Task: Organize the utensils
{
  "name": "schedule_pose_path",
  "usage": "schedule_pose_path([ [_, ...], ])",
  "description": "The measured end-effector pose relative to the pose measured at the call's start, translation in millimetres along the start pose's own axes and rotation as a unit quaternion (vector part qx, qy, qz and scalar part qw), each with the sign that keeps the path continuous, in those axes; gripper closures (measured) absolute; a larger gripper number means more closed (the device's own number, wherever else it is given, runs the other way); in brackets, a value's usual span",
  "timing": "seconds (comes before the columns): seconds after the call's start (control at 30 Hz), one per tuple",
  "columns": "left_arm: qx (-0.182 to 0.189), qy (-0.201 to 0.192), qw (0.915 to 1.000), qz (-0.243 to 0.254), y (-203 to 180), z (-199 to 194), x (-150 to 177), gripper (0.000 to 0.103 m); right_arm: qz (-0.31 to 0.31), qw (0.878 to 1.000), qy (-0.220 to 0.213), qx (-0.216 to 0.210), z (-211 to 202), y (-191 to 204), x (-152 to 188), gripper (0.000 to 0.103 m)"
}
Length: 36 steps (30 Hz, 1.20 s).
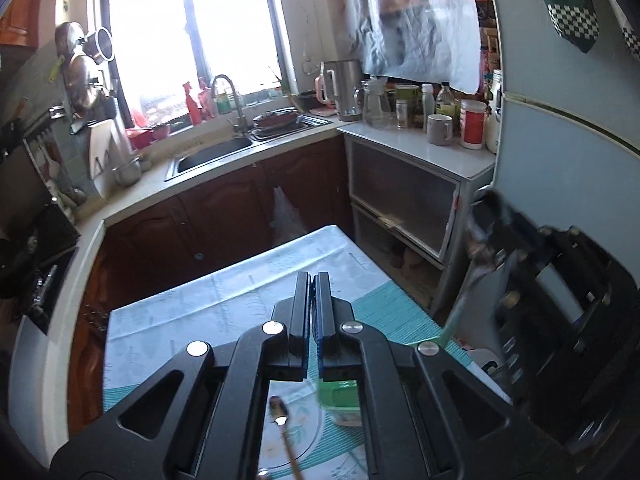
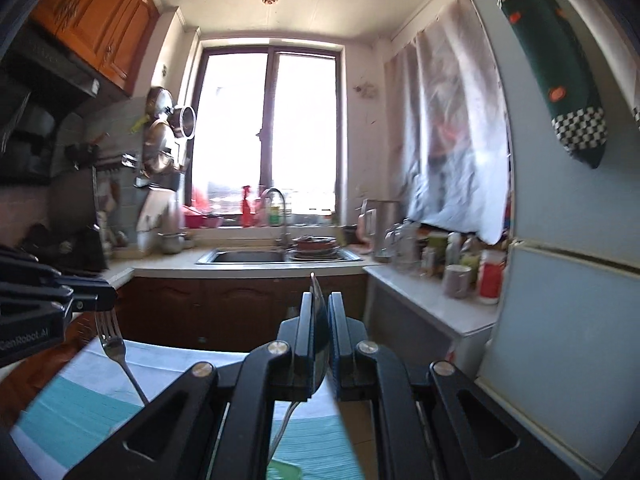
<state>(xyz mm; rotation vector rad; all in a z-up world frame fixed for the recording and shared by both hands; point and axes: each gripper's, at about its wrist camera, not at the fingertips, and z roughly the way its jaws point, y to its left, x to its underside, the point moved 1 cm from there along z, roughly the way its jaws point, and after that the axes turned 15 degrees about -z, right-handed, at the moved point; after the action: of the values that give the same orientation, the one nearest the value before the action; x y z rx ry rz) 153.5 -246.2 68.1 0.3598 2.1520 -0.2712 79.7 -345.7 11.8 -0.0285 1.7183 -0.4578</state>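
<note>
We face a bright two-pane window (image 2: 269, 136) over a steel sink (image 2: 244, 257) set in a pale countertop with dark wooden cabinet doors (image 1: 224, 216) below — orange wooden wall cupboards (image 2: 100, 20) upper left, a grey-blue refrigerator (image 2: 560, 280) right.

My only strong light is daylight through the window (image 2: 268, 136), which is blown out to white in both of my 2 views, with no detail in the panes. Glare spills onto the wall and the sink (image 2: 248, 257) below it. Away from the window the cabinets fall into dim shadow. Motion blur smears the curtain (image 2: 452, 128) right of the window and the other gripper at my frame edges. Fisheye bending curves every straight line, and the corners go black.
</note>
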Motion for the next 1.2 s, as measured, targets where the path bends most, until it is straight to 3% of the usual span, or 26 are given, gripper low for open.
schedule_pose_path([
  [0.17,0.023,0.015,0.9995,0.015,-11.3,37.1,22.1,0.103,-0.029,1.000,0.001,-0.008,10.6,12.8,14.4,0.097],
  [0.37,0.038,0.042,0.9978,0.033,-21.5,78.3,51.4,0.102,-0.072,0.996,0.021,-0.056,24.2,30.5,36.9,0.097],
  [0.53,0.056,0.086,0.9942,0.034,-23.4,102.8,69.0,0.099,-0.057,0.988,0.076,-0.119,36.6,34.4,56.4,0.096],
  [0.6,0.060,0.102,0.9926,0.027,-20.3,108.5,73.2,0.093,-0.040,0.982,0.108,-0.153,43.5,34.4,64.9,0.094],
  [0.8,0.058,0.098,0.9934,-0.009,10.6,93.3,84.4,0.061,0.010,0.972,0.144,-0.188,46.5,33.4,77.5,0.090],
  [1.03,0.053,0.091,0.9935,-0.044,44.7,58.0,95.9,0.060,0.065,0.967,0.155,-0.193,38.8,24.9,77.2,0.078],
  [1.2,0.036,0.084,0.9944,-0.054,70.9,28.7,111.5,0.056,0.069,0.966,0.161,-0.190,29.2,28.9,76.2,0.078],
])
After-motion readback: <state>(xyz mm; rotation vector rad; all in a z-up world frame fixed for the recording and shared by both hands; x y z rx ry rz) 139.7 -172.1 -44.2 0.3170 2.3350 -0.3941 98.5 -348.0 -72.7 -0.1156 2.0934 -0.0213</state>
